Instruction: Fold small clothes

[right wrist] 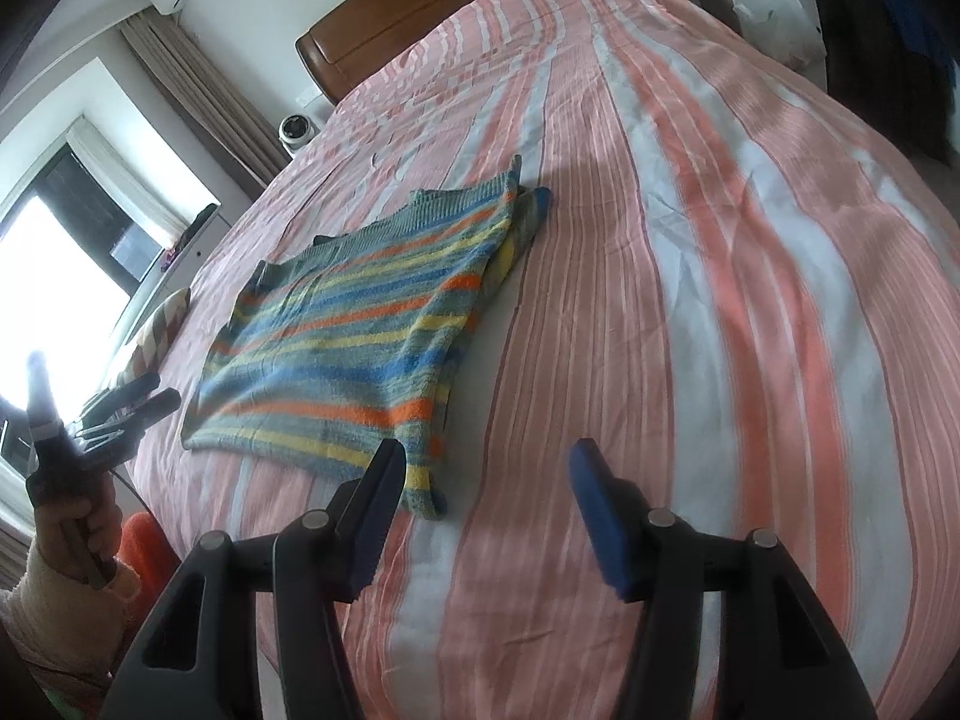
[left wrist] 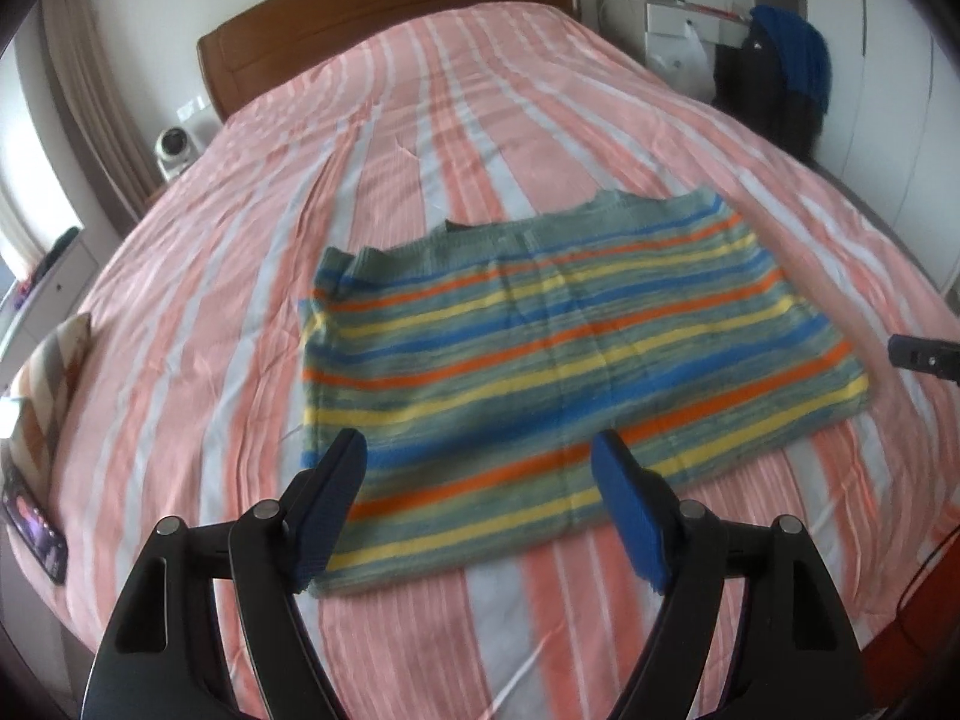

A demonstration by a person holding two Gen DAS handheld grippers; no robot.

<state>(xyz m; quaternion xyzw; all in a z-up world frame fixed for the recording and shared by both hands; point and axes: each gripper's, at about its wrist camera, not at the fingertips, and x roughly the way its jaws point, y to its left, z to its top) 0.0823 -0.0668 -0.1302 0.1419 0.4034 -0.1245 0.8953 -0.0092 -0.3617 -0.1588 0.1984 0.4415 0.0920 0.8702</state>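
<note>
The left gripper point(left wrist: 477, 462) hovers with jaws spread wide above the near hem of the striped sweater point(left wrist: 540, 354), gripping nothing. The right gripper point(right wrist: 486, 468) is equally wide open, over the sweater's near right corner. The sweater lies flat on the striped bed point(left wrist: 240, 276). Only the right view shows the person's left hand point(right wrist: 72, 516).

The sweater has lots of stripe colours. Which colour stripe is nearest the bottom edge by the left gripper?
On the striped sweater, the yellow stripe is nearest that edge, just above the grey-green hem. The orange one sits farther up, toward the neck.
</note>
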